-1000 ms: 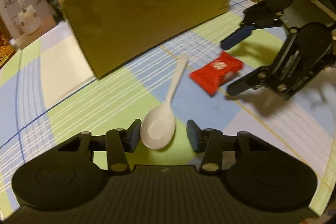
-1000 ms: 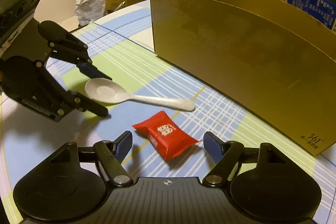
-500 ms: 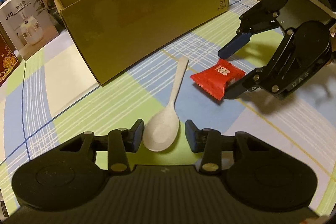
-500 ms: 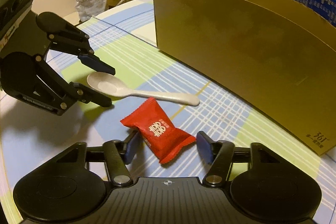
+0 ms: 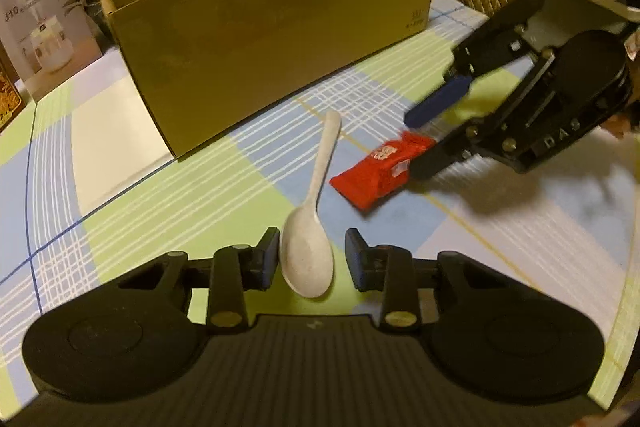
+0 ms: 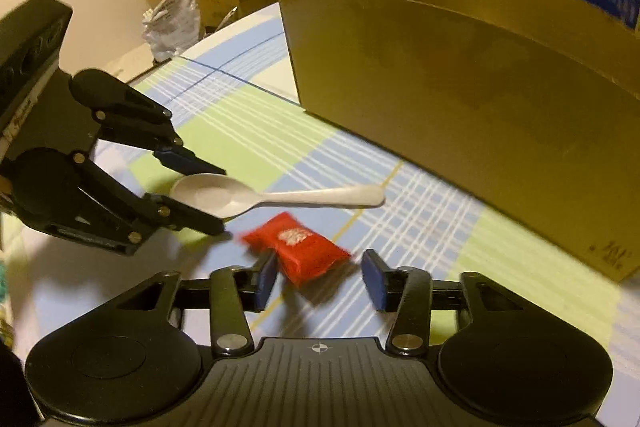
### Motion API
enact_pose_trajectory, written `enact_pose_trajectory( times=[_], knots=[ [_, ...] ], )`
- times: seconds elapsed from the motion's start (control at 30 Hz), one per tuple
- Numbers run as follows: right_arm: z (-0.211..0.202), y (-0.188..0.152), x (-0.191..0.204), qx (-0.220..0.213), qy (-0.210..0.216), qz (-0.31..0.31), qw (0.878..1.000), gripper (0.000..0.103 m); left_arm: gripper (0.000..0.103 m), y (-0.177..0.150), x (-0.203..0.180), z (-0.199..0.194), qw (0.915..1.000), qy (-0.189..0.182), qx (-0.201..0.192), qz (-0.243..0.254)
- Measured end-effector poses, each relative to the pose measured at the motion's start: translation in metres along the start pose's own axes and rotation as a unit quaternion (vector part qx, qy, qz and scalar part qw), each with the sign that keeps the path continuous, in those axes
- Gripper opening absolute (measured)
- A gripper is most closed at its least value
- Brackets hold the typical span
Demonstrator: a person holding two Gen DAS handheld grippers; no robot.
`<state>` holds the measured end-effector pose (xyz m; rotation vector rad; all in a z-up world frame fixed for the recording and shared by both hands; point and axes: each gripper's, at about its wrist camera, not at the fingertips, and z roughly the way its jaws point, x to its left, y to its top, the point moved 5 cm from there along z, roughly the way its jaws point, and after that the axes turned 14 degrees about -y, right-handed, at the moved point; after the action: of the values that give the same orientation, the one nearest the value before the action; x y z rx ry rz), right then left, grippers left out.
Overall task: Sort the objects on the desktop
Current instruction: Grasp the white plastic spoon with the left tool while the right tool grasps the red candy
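Spoon (image 5: 307, 259) bowl lies on the counter (image 5: 120, 211) between the left hand-held gripper's (image 5: 312, 259) parted jaws, untouched. Right of the spoon, the red packet (image 6: 298, 247) sits between the right hand-held gripper's (image 6: 320, 281) parted jaws. Beyond the spoon stands the box (image 5: 272, 39).

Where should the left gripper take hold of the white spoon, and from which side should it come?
Best at the bowl of the white spoon, likely across its width. The spoon lies flat on the tablecloth, its thin handle pointing away towards the cardboard box, so the bowl end is nearest. The left gripper comes along the handle's line, and its open fingers already stand on either side of the bowl.
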<state>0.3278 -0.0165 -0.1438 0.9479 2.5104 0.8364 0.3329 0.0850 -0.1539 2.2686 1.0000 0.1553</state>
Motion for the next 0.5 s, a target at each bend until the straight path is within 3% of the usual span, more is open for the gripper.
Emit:
enact_pose_trajectory(
  times=[0.23, 0.37, 0.5],
  knots=[
    [0.007, 0.003, 0.015, -0.024, -0.004, -0.053, 0.998, 0.056, 0.030, -0.003, 0.001, -0.002, 1.0000, 0.008, -0.002, 0.004],
    [0.010, 0.007, 0.023, -0.044, -0.009, -0.088, 0.995, 0.070, 0.039, -0.005, 0.001, -0.004, 0.9999, 0.010, -0.009, 0.008],
    [0.018, 0.013, 0.022, -0.047, 0.003, -0.088, 0.995, 0.071, 0.044, -0.009, 0.001, -0.003, 0.9999, 0.010, -0.002, 0.012]
  ],
)
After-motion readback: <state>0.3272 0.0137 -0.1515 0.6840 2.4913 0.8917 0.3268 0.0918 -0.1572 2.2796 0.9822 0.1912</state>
